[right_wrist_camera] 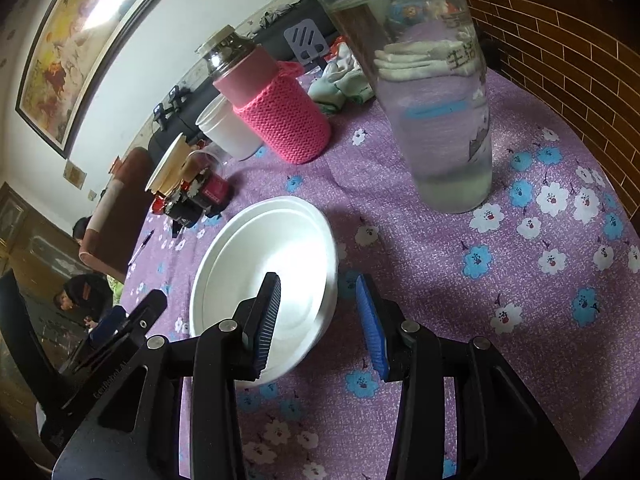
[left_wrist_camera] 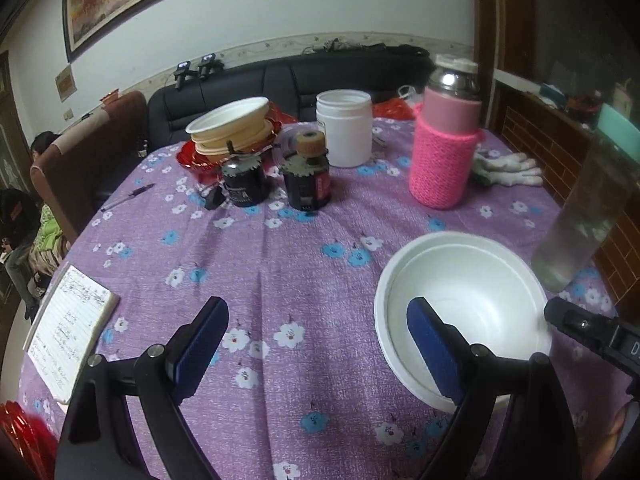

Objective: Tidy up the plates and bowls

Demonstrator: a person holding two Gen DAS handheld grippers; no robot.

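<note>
Right wrist view: white bowl (right_wrist_camera: 256, 264) sits upright, mouth facing up.

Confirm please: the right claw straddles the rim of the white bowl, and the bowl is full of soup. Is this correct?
Not quite. The white bowl is empty, as the right wrist view shows: its inside is bare white. The rest holds: the right claw straddles its rim, one finger inside and one outside.
</note>
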